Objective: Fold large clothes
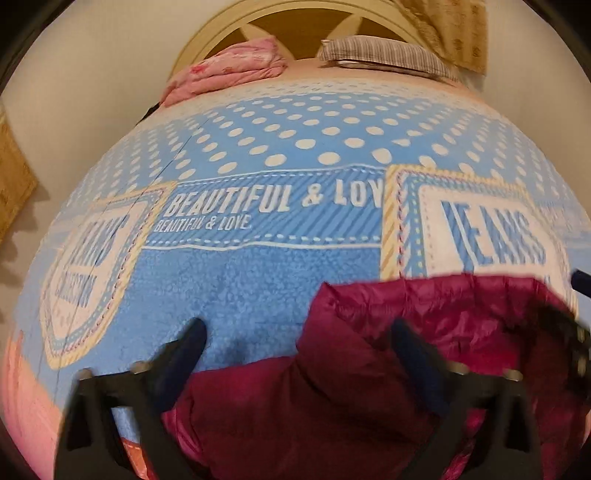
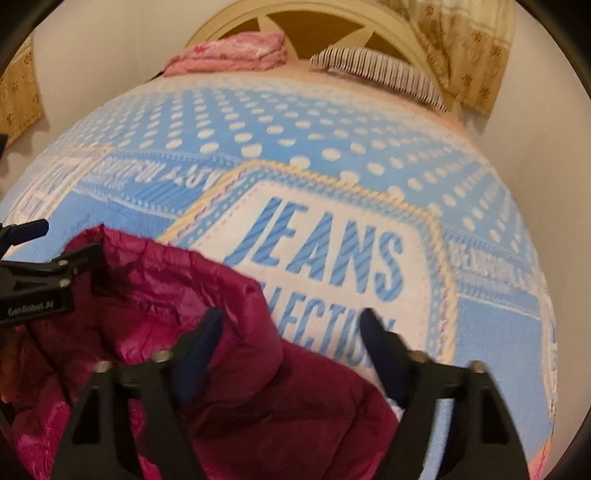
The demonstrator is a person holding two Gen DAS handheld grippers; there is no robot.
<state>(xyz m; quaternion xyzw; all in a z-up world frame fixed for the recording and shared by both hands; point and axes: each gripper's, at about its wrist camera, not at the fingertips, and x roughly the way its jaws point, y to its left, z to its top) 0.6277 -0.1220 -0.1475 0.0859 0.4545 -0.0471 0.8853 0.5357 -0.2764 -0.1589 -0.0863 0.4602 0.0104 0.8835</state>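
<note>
A dark red puffy jacket [image 1: 369,369] lies crumpled on a blue bedspread [image 1: 258,277] printed with dots and "JEANS" labels. My left gripper [image 1: 299,332] is open just above the jacket's near left part, nothing between its fingers. In the right wrist view the jacket [image 2: 207,295] fills the lower left. My right gripper [image 2: 291,325] is open over the jacket's right edge, holding nothing. The left gripper also shows at the far left of the right wrist view [image 2: 48,251], over the jacket.
A folded pink quilt [image 1: 229,70] and a striped pillow [image 1: 380,51] lie at the head of the bed by a cream headboard [image 1: 295,22]. Patterned curtains [image 2: 458,44] hang at the right. The bedspread [image 2: 332,147] stretches flat beyond the jacket.
</note>
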